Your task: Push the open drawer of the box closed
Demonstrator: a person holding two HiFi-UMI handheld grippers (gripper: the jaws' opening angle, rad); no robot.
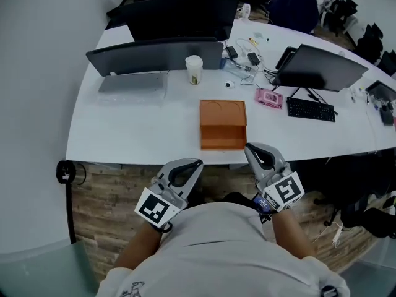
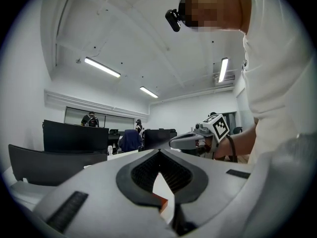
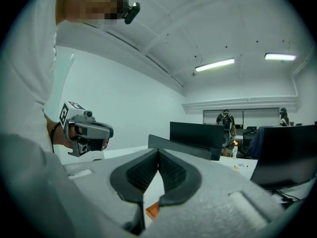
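Observation:
The orange box point(image 1: 223, 112) stands on the white table point(image 1: 130, 138) near its front edge. Its drawer point(image 1: 223, 137) is pulled out toward me. My left gripper point(image 1: 195, 164) is off the table's edge, below and left of the drawer, jaws shut and empty. My right gripper point(image 1: 249, 148) is shut too, its tip close to the drawer's front right corner; contact cannot be judged. In the left gripper view, the shut left gripper point(image 2: 158, 152) shows a sliver of orange box point(image 2: 161, 201) through its gap. The right gripper view shows the same over its own tips point(image 3: 158, 151).
Behind the box stand a paper cup point(image 1: 193, 68), a laptop point(image 1: 133, 79) and dark monitors point(image 1: 179, 14). To the right lie a pink object point(image 1: 270, 98), a keyboard point(image 1: 311, 109) and cables. Wooden floor shows below the table edge.

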